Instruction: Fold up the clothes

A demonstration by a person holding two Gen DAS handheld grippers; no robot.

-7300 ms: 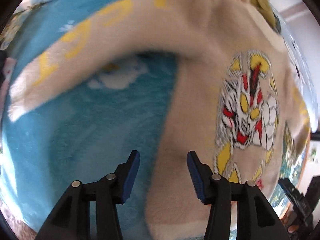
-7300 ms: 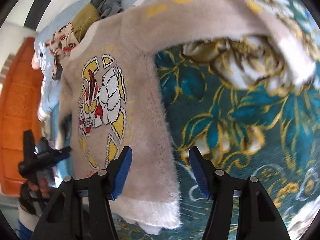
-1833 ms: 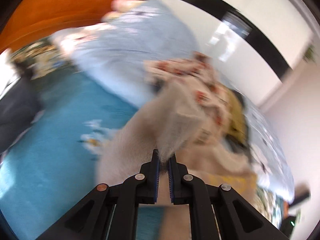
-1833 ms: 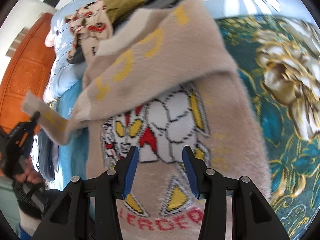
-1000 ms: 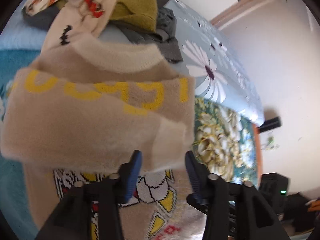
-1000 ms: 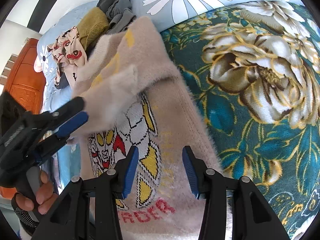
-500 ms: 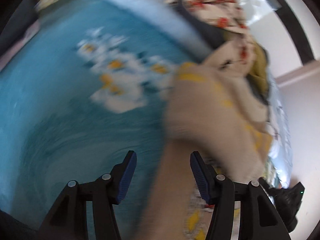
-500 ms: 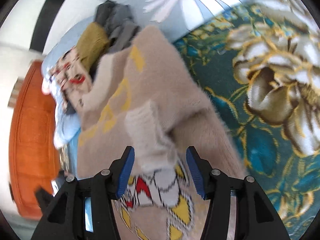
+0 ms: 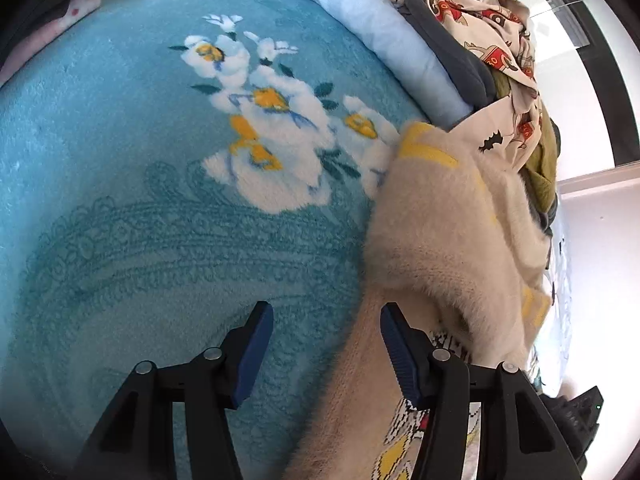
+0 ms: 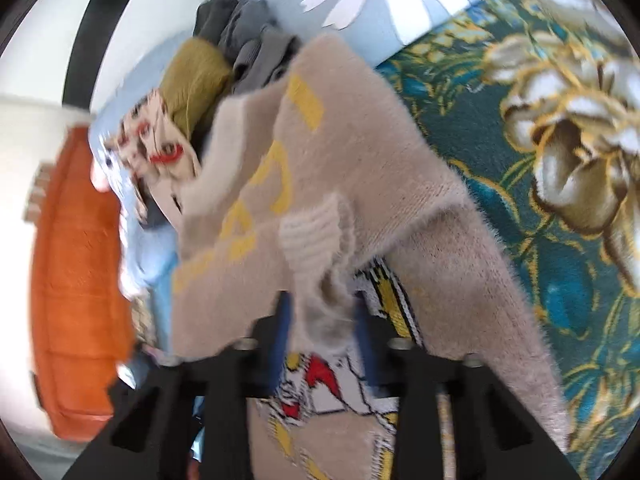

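Observation:
A fuzzy beige sweater (image 9: 440, 232) with yellow letters and a cartoon print lies on the bed, both sleeves folded across its chest. My left gripper (image 9: 326, 344) hangs open over the sweater's left edge, with blue blanket (image 9: 140, 200) under its left finger and sweater under its right. In the right wrist view the sweater (image 10: 360, 140) fills the middle. My right gripper (image 10: 320, 328) is closing, and its pads press on the folded sleeve just below the ribbed white cuff (image 10: 308, 232). That view is motion-blurred.
A pile of loose clothes (image 9: 500, 48) sits beyond the sweater's collar: patterned cream, olive (image 10: 196, 80) and grey pieces. A dark green floral blanket (image 10: 560, 160) lies to the sweater's right. An orange headboard (image 10: 72, 280) stands at the far left. A pale blue pillow (image 9: 380, 20) borders the blanket.
My right gripper's jaws have closed onto the sleeve, which lay between them half a second ago. My left gripper swung off the sweater to its left edge a second ago and now holds still.

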